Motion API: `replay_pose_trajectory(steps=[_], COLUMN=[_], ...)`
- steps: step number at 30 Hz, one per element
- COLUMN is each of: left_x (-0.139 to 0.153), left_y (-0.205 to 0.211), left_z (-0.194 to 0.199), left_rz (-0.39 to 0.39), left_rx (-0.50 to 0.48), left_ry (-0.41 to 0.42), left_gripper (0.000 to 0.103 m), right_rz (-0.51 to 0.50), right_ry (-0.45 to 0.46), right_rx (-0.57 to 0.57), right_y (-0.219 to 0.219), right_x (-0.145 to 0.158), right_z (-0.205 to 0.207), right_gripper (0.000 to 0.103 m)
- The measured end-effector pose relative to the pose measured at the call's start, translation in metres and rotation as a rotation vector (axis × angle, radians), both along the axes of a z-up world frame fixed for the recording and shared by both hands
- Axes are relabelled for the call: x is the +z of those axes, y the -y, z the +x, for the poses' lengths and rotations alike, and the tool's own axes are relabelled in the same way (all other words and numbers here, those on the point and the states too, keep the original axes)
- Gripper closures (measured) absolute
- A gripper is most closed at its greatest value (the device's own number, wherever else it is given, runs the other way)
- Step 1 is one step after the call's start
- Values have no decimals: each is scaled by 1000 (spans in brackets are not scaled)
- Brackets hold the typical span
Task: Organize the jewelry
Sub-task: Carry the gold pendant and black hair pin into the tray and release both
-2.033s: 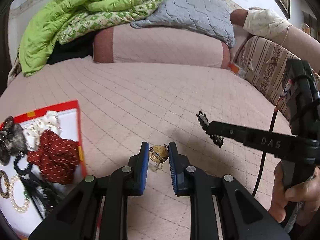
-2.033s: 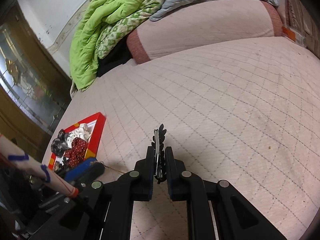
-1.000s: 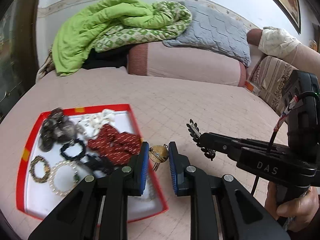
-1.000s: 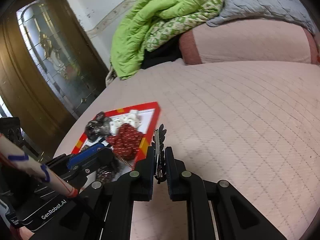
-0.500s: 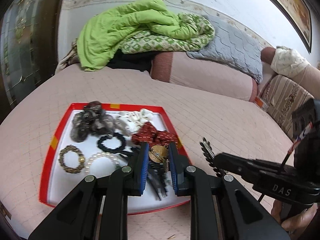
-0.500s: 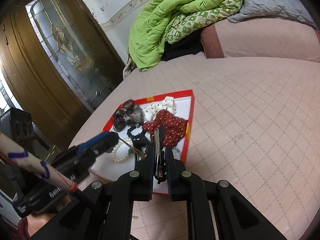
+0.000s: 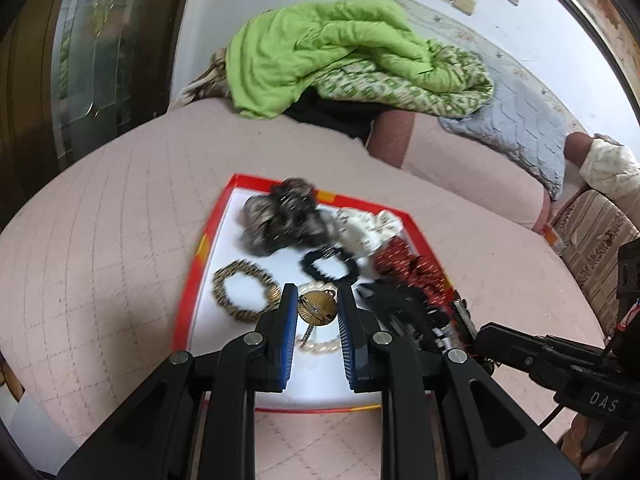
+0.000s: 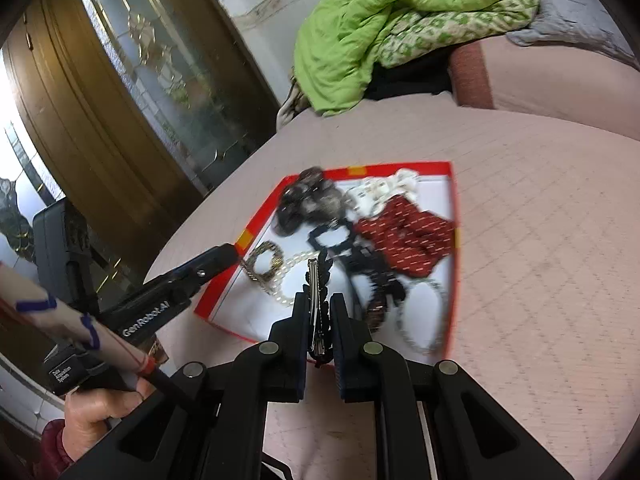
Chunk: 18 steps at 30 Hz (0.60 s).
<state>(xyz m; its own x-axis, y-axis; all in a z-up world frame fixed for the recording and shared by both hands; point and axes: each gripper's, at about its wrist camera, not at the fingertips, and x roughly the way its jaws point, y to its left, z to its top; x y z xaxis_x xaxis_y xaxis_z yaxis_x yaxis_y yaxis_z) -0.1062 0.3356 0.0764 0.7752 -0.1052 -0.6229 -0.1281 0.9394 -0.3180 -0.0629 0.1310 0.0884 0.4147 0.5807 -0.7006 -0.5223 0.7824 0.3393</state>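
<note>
Both views look forward and down along gripper fingers, close above a red tray (image 7: 192, 300) on a pink bed (image 7: 100, 240). The left view faces it straight; the right view (image 8: 451, 216) sees it from the right. Both share the tray and the far green quilt (image 7: 320, 48).

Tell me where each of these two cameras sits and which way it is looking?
Left wrist: rides the left gripper, looking down its fingers at the red tray; holds a gold brooch; the right gripper enters at right.
Right wrist: rides the right gripper, looking at the tray; clamps a hair clip; a hand shows.
Both share the tray and green blanket.
</note>
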Motion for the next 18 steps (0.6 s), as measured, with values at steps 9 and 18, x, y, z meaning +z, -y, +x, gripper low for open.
replay_pose_trajectory(steps=[9,18], left_x=[-23,-38], left_y=[-12,-5], left_z=[6,16], left_rz=[-23,26], left_rx=[26,23], left_ry=[-90,-158], left_gripper=[84,84], right_rz=[-65,-130], right_ry=[-26,-41], right_rx=[54,52], right_y=[-41,-53], right_x=[-23,-43], right_z=[5,15], right_gripper=[91,91])
